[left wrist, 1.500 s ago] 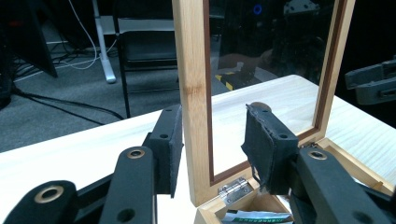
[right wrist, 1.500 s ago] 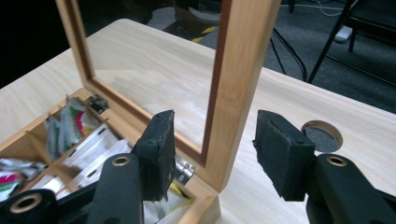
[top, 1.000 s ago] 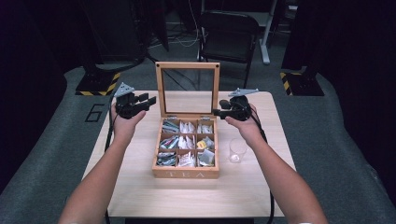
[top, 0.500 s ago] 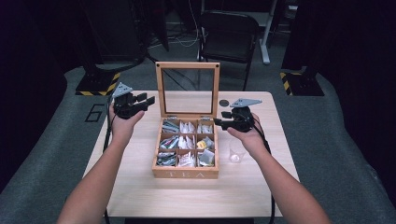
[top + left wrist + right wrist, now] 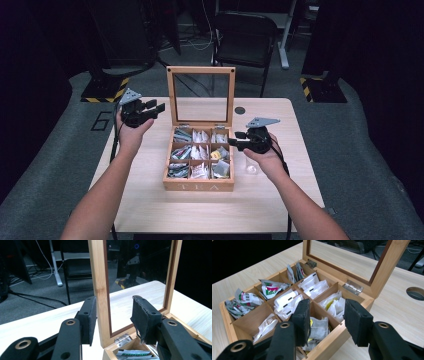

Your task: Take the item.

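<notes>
Over the near-right compartments of the tea box [image 5: 199, 186], the right gripper [image 5: 327, 322] is spread, jaws just closing on nothing. The lid [image 5: 100, 285] is flanked by the left gripper [image 5: 113, 320], seemingly unpinched. No tea bag [image 5: 318, 328] is lifted yet.

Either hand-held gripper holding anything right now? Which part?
Left hand-held gripper straddles the left post of the wooden tea box's upright glass-paned lid; whether the pads press it cannot be told. Right hand-held gripper holds nothing; its jaws, just closing, hover over the box.

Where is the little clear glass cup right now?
In the high view, the clear cup stands on the table just right of the tea box, under the right gripper.
</notes>
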